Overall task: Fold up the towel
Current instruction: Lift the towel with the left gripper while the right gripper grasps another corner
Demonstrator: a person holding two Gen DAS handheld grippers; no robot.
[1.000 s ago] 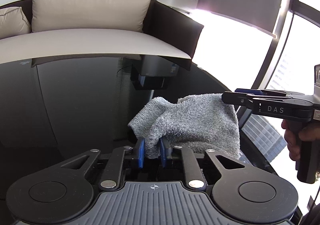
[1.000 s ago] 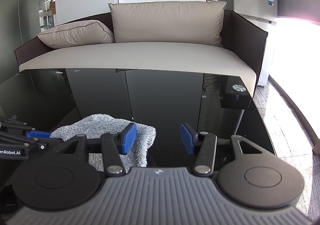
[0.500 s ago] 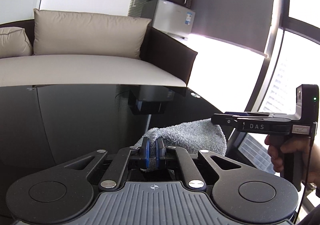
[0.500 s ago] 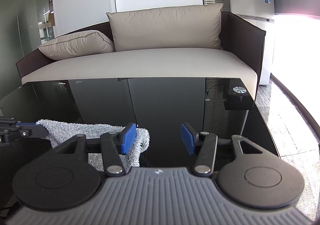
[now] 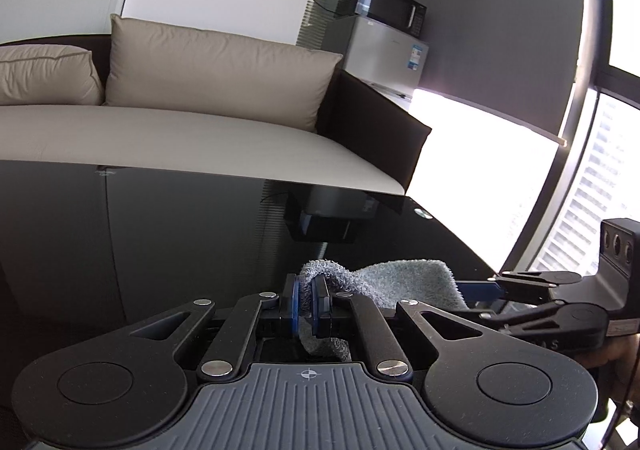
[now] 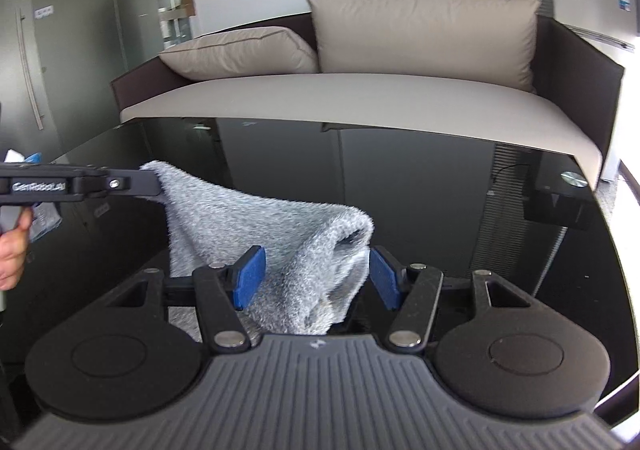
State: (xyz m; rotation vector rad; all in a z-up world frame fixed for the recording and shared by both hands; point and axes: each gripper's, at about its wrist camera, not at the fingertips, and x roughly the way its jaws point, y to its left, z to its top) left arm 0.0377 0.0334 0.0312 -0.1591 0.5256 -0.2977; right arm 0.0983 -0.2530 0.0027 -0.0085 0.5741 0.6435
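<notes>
A grey terry towel point(image 6: 256, 222) hangs above the black glass table point(image 6: 440, 190), one corner raised. My left gripper point(image 5: 306, 306) is shut on that corner, and the rest of the towel point(image 5: 400, 282) trails off to the right. From the right wrist view, the left gripper point(image 6: 152, 186) pinches the towel's upper left tip. My right gripper point(image 6: 316, 278) straddles the towel's drooping folded end. Its jaws are opening, and its blue pads point(image 6: 248, 278) stand clear of the cloth. In the left wrist view, the right gripper point(image 5: 488, 284) sits at the towel's right edge.
A sofa point(image 6: 360, 98) with beige cushions runs along the table's far edge. A small black box point(image 6: 556, 206) sits at the table's far right corner. A fridge point(image 5: 384, 54) carries a microwave beside bright windows. A person's hand point(image 6: 12, 250) holds the left gripper's handle.
The left gripper has lifted the towel corner up off the table. The right gripper has shifted left so the towel's hanging fold now lies between its jaws, which stand wider.
</notes>
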